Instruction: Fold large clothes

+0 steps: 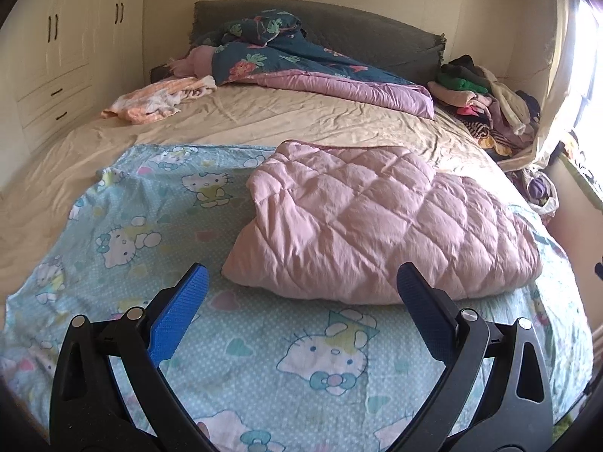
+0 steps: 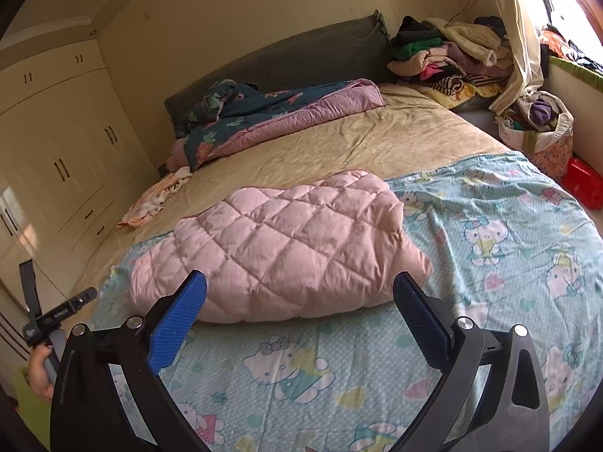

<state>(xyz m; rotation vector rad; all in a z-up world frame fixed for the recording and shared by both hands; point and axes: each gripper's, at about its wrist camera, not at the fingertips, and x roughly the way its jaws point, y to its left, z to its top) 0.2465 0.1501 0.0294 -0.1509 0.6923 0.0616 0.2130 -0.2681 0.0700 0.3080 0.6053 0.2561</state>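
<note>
A pink quilted garment lies folded into a thick bundle on a light blue cartoon-cat sheet spread over the bed. My left gripper hovers in front of the bundle's near edge, open, with nothing between its blue pads. In the right wrist view my right gripper is also open and empty, just short of the bundle's near edge. Part of the left tool, held by a hand, shows at the far left of the right wrist view.
A beige bed sheet covers the mattress. A dark floral duvet and grey headboard cushion lie at the head. A striped orange cloth sits far left; a clothes pile far right. Wardrobes line the left; a fabric bag and red object stand by the window.
</note>
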